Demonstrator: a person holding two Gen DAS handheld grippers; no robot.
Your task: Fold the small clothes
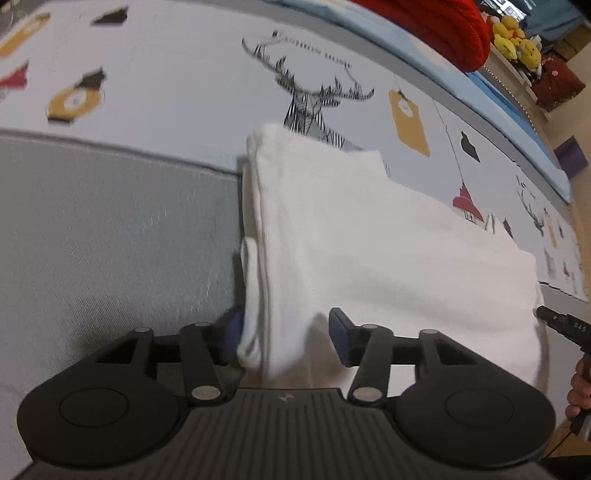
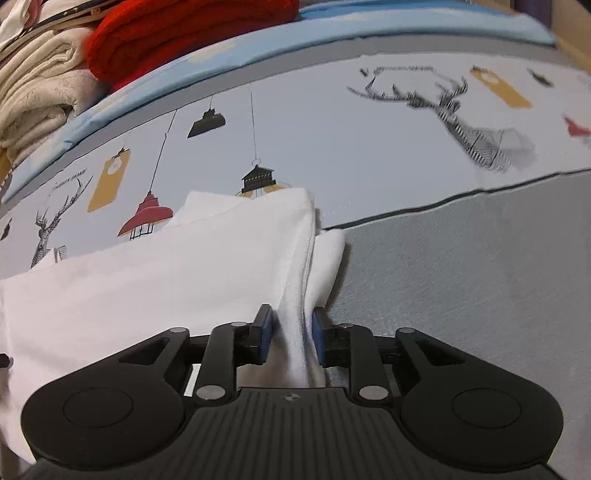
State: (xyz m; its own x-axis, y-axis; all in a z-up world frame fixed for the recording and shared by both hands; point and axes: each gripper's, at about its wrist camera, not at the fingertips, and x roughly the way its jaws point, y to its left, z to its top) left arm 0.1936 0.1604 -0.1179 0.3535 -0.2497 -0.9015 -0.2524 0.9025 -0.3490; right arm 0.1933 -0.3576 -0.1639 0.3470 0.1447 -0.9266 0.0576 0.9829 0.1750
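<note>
White garment [image 1: 369, 240], already folded into a band, is lying on the bed [image 1: 110, 240] across the seam where the grey cover is meeting the printed sheet [image 1: 184, 74], near the bed's front edge. Each gripper is working one near corner of it.

Left gripper [image 1: 286, 336]: jaws standing apart, the garment's left near corner hanging between them. The left pad is half hidden behind the cloth and the right pad is showing a clear gap, so it is not clamping.

Right gripper [image 2: 290, 332]: jaws narrow, blue pads [image 2: 264, 332] pinching a bunched ridge of the garment's right near corner; reading as clamped on cloth.

Risks, judged from here:
- One side gripped, the other loose. Any lift or pull now is likely dragging only the right end, skewing the band and opening the fold.
- Layered edges are showing at both ends, and a loose flap [image 2: 328, 258] is poking out by the right pads. The pinch may be catching only some layers, so the rest could be peeling off on lift.
- The left corner is drooping between open jaws; closing carelessly may be grabbing a single layer or missing.
- The red knit [image 2: 184, 33] and cream pile [image 2: 37, 85] at the far edge are well apart, so no snag risk.
</note>
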